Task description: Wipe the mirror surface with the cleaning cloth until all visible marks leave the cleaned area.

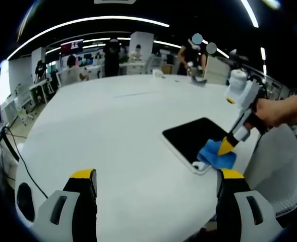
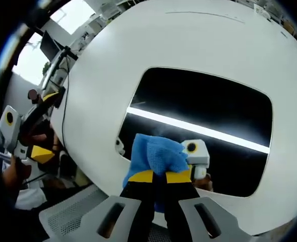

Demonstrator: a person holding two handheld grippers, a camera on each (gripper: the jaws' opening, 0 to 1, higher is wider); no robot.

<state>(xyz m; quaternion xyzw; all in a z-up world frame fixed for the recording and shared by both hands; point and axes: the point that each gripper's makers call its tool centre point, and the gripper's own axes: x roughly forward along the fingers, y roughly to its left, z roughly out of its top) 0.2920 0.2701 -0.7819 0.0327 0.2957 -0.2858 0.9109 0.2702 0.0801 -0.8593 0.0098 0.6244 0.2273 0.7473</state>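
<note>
Mirror (image 1: pixel 194 138) lies flat on the white desk (image 1: pixel 113 131) toward its right side in the left gripper view, a dark rectangular panel in a white frame. The left gripper (image 1: pixel 156 189) hovers over bare desk with its jaws wide apart and nothing between them. The right gripper (image 1: pixel 228 146), held by a hand (image 1: pixel 282 111), presses a blue cleaning cloth (image 1: pixel 216 155) onto the mirror's near corner. People stand at desks far behind.

In the right gripper view, the right gripper (image 2: pixel 158 176) has its jaws closed on the cleaning cloth (image 2: pixel 156 154), which rests on the mirror (image 2: pixel 203 108) near its lower edge. A bright strip light is reflected across the glass. The left gripper (image 2: pixel 37 146) shows at the left edge.
</note>
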